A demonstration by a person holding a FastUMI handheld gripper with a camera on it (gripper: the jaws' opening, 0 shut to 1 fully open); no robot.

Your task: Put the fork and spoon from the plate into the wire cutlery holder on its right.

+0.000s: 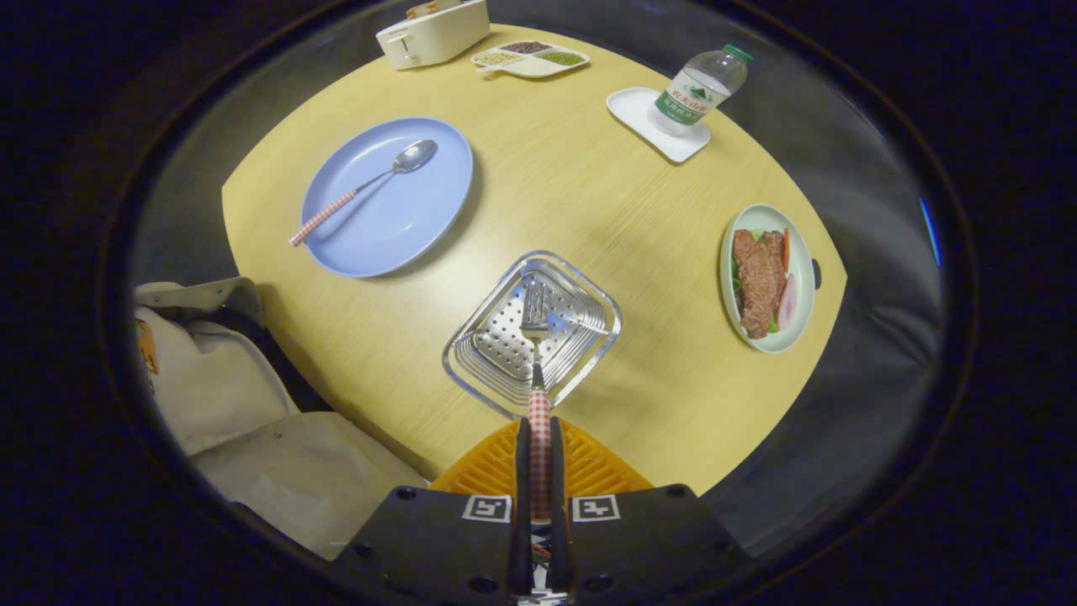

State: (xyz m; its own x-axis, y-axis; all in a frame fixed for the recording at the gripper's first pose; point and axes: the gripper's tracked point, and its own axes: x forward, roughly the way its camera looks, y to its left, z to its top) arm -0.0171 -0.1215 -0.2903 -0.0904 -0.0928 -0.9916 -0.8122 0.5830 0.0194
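Gripper (539, 438) pinching fork (536, 337) handle, tines over wire cutlery holder (580, 290), lower centre | spoon (370, 181) on plate (404, 227), upper left of tabletop (572, 185)

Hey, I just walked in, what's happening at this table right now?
The hand-held gripper is shut on the checked handle of a fork, with the tines hanging over the opening of the wire cutlery holder on the wooden table. The spoon lies on the blue plate beyond and to the left of the holder, not yet moved. So the fork is about to go in, and the spoon remains.
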